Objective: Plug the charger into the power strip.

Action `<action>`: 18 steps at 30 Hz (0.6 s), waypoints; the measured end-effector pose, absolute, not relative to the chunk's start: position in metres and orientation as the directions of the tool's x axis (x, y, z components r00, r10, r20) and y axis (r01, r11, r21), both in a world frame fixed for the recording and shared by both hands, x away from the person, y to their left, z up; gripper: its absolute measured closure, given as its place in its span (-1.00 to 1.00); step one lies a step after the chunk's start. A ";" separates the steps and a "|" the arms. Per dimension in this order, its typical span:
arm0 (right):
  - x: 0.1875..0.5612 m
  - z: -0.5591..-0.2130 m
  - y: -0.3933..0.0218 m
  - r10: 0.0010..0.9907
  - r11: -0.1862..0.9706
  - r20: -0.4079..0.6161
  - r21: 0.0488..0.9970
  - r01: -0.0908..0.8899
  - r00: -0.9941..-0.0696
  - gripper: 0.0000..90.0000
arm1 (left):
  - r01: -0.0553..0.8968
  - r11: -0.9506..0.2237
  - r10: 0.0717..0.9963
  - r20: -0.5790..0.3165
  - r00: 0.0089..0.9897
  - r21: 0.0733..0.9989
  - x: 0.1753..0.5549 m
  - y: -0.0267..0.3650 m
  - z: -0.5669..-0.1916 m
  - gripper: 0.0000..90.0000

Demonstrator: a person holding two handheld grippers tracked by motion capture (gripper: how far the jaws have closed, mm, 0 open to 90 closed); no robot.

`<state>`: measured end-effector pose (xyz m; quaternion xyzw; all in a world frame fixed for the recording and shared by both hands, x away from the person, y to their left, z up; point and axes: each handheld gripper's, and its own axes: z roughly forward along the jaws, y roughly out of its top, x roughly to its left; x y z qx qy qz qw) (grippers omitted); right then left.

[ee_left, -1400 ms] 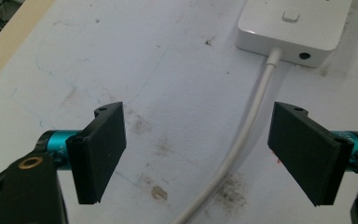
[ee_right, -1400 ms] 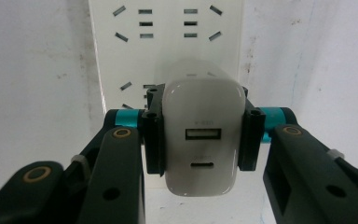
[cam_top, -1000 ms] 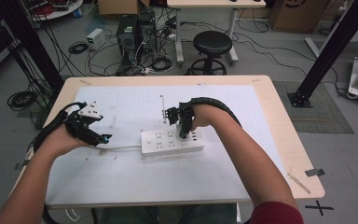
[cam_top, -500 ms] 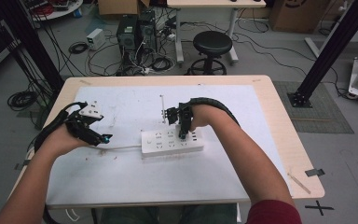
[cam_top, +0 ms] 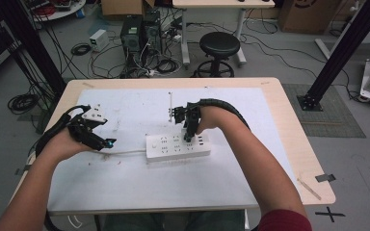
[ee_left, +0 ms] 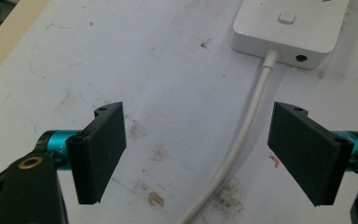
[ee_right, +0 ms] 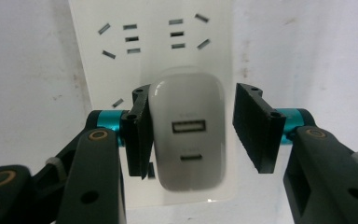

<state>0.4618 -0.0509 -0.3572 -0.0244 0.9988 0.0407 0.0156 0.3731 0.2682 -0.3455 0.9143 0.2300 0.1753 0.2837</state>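
A white power strip [cam_top: 178,147] lies in the middle of the table, its cable [cam_top: 125,153] running left. A white USB charger [ee_right: 189,130] stands plugged into the strip [ee_right: 154,46]. My right gripper [ee_right: 189,121] points down over the charger, and its jaws have just been opening. The charger sits between them, with a gap at the right pad [ee_right: 256,126]. My left gripper [ee_left: 198,140] rests low at the left, open. The cable [ee_left: 247,126] runs loose between its pads toward the strip's end [ee_left: 293,28].
A white mat [cam_top: 125,183] covers most of the wooden table [cam_top: 298,144]. A thin upright rod [cam_top: 170,101] stands behind the strip. A stool [cam_top: 219,45] and computer towers [cam_top: 137,36] are on the floor beyond the far edge.
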 end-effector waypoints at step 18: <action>0.440 -0.323 -0.117 0.177 0.842 0.023 0.514 0.163 -0.984 -0.38 | 0.250 -0.700 0.493 0.199 0.847 0.669 0.374 0.262 -0.341 -0.57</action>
